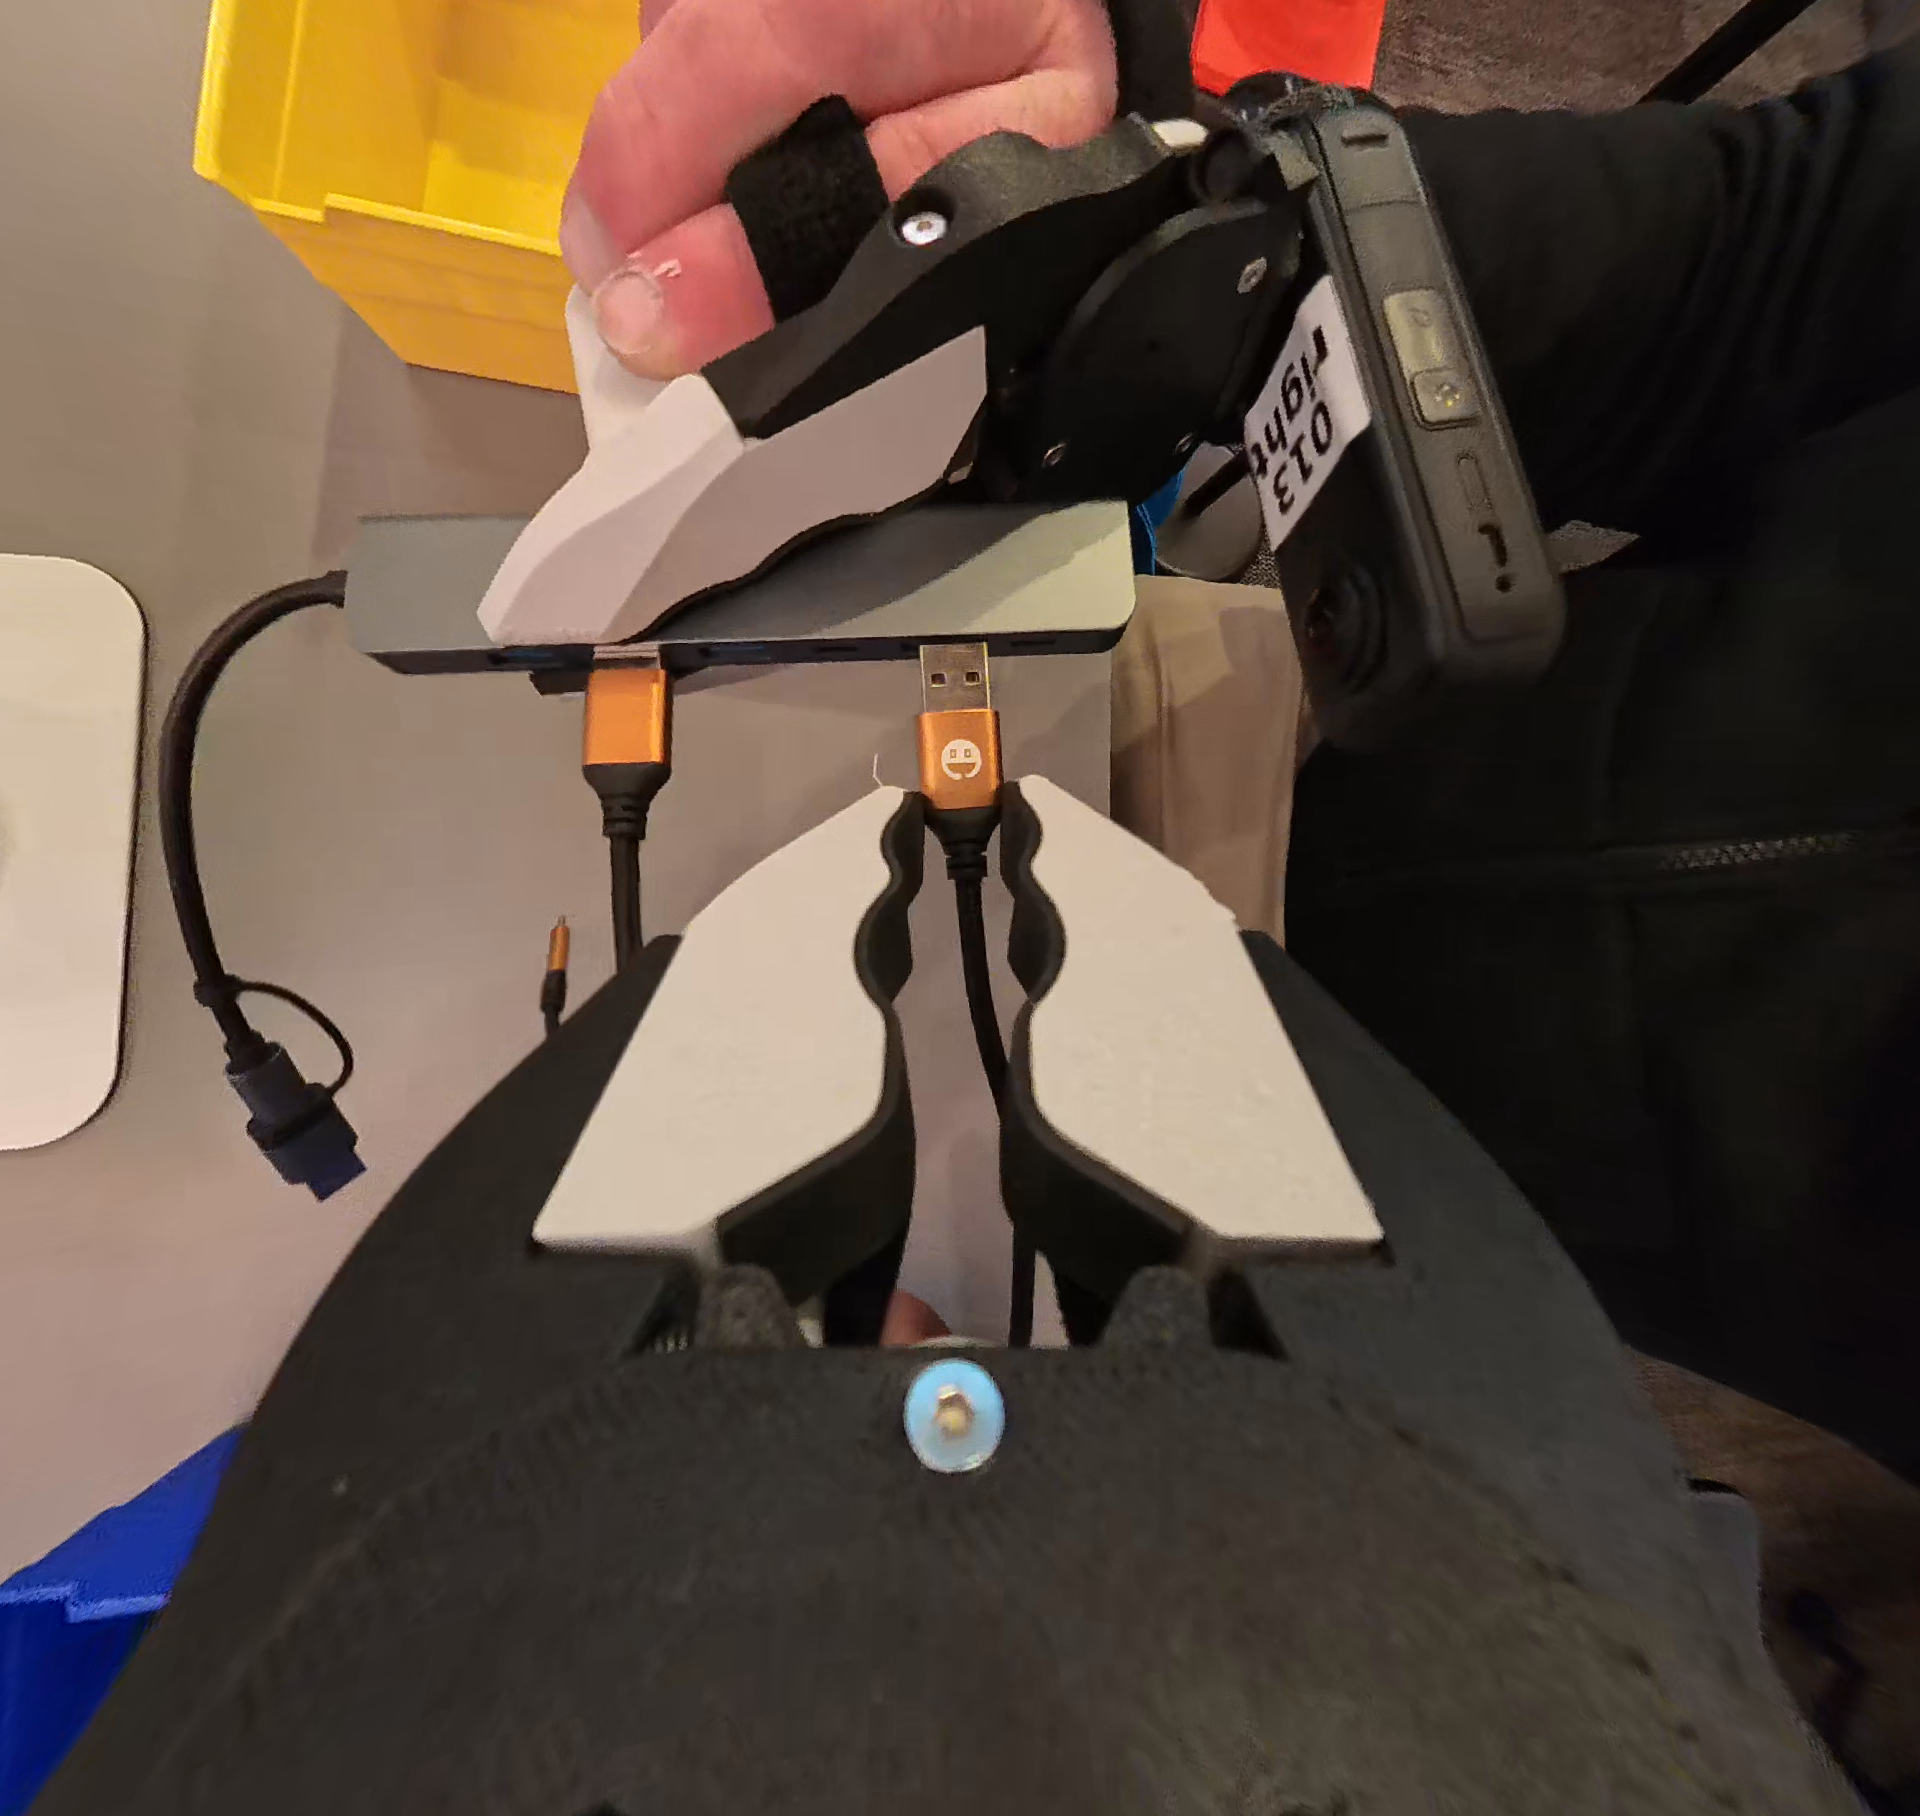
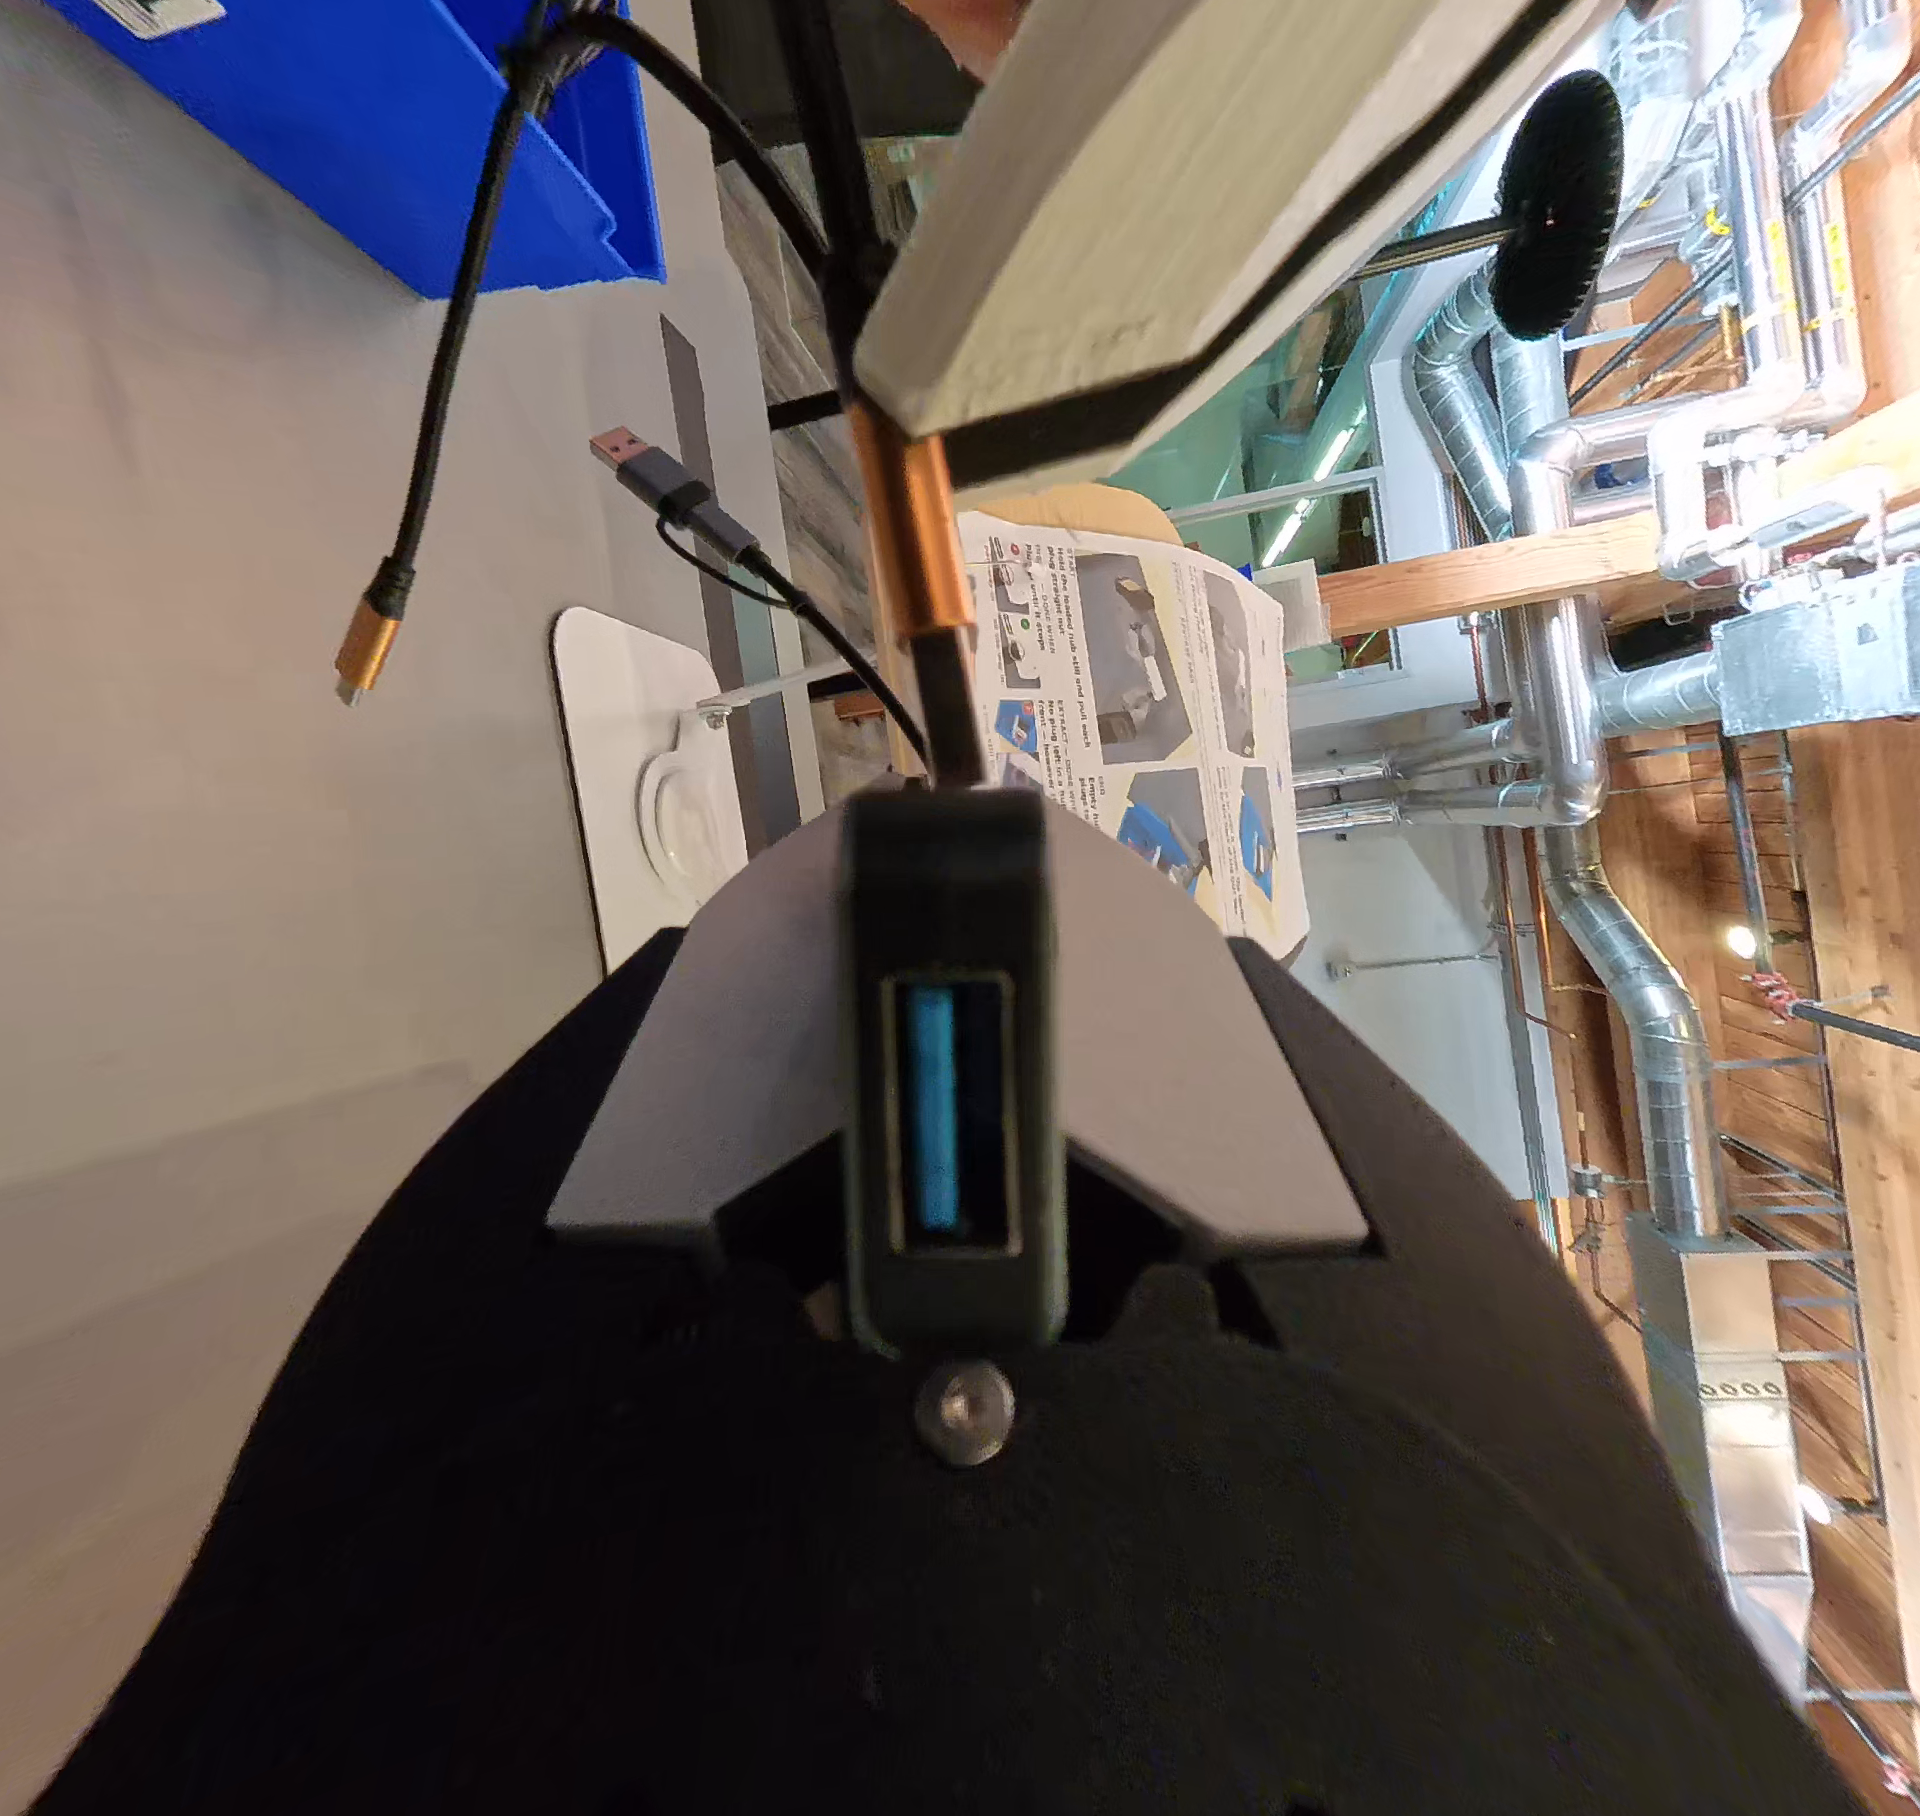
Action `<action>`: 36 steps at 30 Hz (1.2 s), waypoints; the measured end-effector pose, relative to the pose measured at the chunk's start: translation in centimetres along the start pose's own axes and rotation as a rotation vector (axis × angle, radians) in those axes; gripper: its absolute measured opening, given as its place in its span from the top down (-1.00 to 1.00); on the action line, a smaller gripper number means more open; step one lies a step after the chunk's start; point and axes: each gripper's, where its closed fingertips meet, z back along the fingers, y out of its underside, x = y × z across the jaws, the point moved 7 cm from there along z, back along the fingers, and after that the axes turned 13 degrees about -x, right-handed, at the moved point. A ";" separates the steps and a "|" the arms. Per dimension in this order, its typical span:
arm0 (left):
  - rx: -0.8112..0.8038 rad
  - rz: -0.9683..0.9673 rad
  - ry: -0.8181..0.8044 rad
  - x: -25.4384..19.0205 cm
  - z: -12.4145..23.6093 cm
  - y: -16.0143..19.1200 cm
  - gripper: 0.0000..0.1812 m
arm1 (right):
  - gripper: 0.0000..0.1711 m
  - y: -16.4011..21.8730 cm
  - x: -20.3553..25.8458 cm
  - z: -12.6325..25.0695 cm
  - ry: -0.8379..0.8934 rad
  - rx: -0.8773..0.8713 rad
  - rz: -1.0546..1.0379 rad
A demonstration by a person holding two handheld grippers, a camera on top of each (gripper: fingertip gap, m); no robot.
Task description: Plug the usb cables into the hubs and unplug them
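My left gripper (image 1: 956, 795) is shut on an orange USB-A plug (image 1: 958, 748) with a black cable. The plug's bare metal tip meets the front edge of the grey hub (image 1: 935, 571), and most of the metal shows. A second orange plug (image 1: 623, 717) sits in a port further left. My right gripper (image 1: 540, 603) comes in from above, shut across the hub and holding it up. In the right wrist view the right gripper (image 2: 945, 821) clamps the hub (image 2: 951, 1278) end-on, with a blue port facing the camera. An orange plug (image 2: 914, 540) shows beyond it.
The hub's own cable ends in a dark adapter plug (image 1: 301, 1132) lying at the left. A loose small orange plug (image 2: 369, 644) rests on the grey table. A yellow bin (image 1: 416, 104) stands behind, a blue bin (image 2: 364, 104) and a white pad (image 1: 62, 831) to the sides. About 8 centimetres separates my left fingertips from my right.
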 end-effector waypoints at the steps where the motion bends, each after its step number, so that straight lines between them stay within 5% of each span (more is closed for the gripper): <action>1: -0.003 0.010 -0.003 0.2 0.0 0.0 0.84 | 0.86 0.0 0.1 0.0 -0.002 0.000 0.000; 36: 0.231 0.033 0.047 1.4 -1.2 2.0 0.84 | 0.86 -0.6 2.9 -1.7 -0.073 -0.005 0.019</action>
